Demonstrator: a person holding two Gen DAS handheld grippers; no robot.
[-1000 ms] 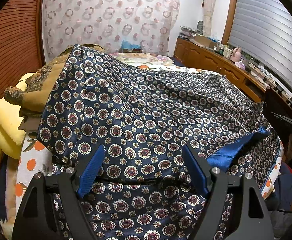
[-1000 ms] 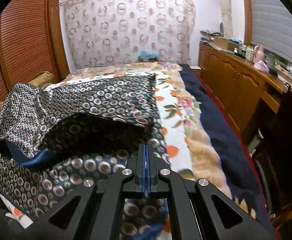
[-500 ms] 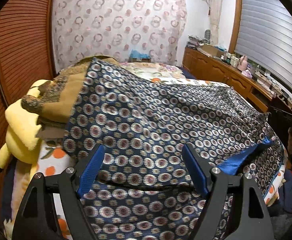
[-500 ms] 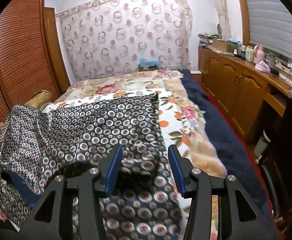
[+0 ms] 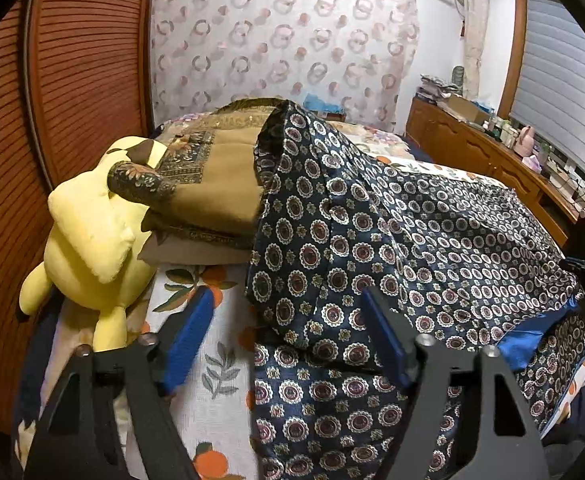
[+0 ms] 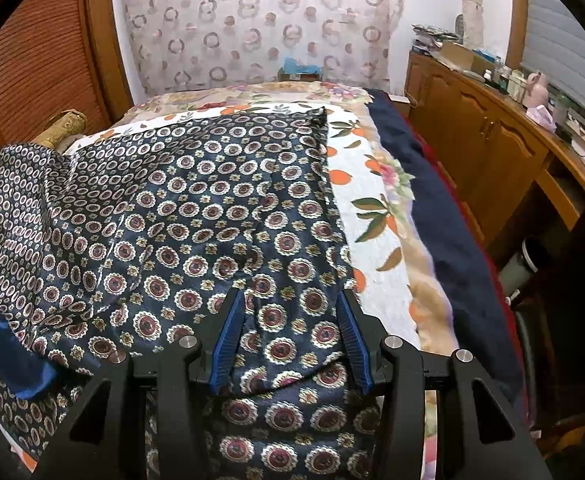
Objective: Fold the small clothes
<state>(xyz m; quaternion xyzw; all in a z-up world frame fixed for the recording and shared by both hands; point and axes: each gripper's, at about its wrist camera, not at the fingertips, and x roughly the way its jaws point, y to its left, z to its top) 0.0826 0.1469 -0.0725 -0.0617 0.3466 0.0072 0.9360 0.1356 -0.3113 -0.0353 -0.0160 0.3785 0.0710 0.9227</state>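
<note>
Two tongs hang over a bed [image 6: 376, 216] with an orange-and-leaf print sheet, and neither grips anything. The left tongs [image 5: 288, 340] stand released at the lower middle of the left wrist view, their jaws having just been narrowing a little; the garment's left edge lies below and between the blue pads [image 5: 188, 336], which do not press on it. The right tongs [image 6: 292, 332] at the lower middle of the right wrist view are also released, their jaws apart after having just been opening, with patterned cloth lying beneath the gap and no pad pressing it.

The navy medallion-print garment [image 5: 432, 240] is spread across the bed, filling the centre and right of the left wrist view and the centre and left of the right wrist view [image 6: 196, 216]. Its upper corner in the left view is draped up against a folded brown blanket [image 5: 216, 184]. A plain blue lining [image 5: 532, 340] shows at a turned-up edge at the lower right of that view.

A yellow plush toy [image 5: 92, 240] sits at the left beside the blanket. A wooden cabinet [image 6: 488, 152] runs along the right side of the room, and a ring-patterned curtain [image 6: 260, 20] hangs at the top centre.
</note>
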